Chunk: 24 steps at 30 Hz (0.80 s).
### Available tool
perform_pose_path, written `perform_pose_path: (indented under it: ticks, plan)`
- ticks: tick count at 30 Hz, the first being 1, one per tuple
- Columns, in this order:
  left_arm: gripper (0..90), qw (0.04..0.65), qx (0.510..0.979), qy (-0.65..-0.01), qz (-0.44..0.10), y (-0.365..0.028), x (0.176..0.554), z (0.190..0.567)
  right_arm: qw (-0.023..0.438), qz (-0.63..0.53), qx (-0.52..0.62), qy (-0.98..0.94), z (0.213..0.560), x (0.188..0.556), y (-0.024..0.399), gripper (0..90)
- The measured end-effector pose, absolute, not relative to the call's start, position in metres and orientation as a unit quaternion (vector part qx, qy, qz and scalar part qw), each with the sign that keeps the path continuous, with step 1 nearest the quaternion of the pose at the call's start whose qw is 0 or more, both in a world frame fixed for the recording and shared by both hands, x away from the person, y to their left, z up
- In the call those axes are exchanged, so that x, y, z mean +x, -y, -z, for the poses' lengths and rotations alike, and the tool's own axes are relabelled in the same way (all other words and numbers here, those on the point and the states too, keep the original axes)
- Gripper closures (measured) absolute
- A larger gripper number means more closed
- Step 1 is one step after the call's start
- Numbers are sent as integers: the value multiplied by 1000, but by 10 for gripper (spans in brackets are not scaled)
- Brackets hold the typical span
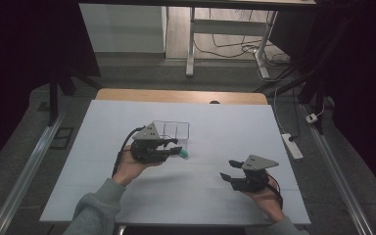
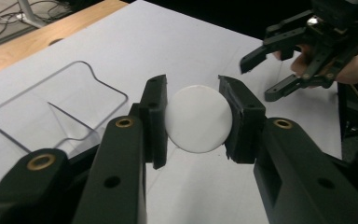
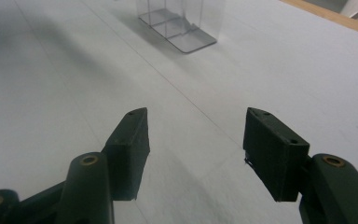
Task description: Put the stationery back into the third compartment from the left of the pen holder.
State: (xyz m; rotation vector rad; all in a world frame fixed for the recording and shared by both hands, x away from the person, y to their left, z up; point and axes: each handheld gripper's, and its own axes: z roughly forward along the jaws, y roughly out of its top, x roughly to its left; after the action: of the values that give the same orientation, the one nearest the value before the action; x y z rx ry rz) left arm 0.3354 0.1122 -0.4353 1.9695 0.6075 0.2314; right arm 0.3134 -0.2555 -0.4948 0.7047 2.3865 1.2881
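My left tool (image 2: 192, 119) is clamped on a round white piece (image 2: 198, 119), the pads squeezing it from both sides across its widest part. From the high view the left tool (image 1: 176, 148) hangs just in front of the clear plastic box (image 1: 175, 129), and whatever sticks out of its jaws shows there as a small teal tip (image 1: 184, 154), so I take the white disc to be the flat end of some small capped thing; I can't tell its full shape. In the left gripper view the box (image 2: 51, 109) sits just left of my jaws, open at the top, with a divider inside.

My right tool (image 3: 193, 140) has its jaws spread with nothing between them, only the bare white surface (image 3: 65, 84) below. It sits well apart from the left one, near the front right of the surface (image 1: 235, 177).

The piece looks light and rigid, smooth-sided, so I reckon it could slip or spin if I ease the squeeze. Holding it across the middle is right; off-centre on that curved edge, it would likely squirt out. It doesn't look fragile, so a firm pinch should be fine. The box looks thin-walled and light, apt to slide if I bump it.
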Motion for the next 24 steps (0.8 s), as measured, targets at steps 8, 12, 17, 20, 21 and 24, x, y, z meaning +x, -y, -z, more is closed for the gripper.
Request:
perform_pose_path:
  ticks: [8,12,17,20,21,24]
  plan:
    - [643,508,814,-259,-106,-115,349,423,170,-453,260,-836,495,313,270,387]
    - [642,501,816,-264,-116,-117,356,416,170,-449,262,-837,496,314,270,382]
    - [643,495,815,-271,-129,-120,364,408,172,-445,259,-840,497,315,270,368]
    - [642,488,817,-275,-134,-121,370,406,172,-444,259,-840,497,315,270,367]
    - [642,486,818,-277,-134,-121,372,406,172,-444,259,-840,497,315,270,367]
    - [643,480,820,-280,-138,-119,379,404,173,-442,259,-841,498,316,270,366]
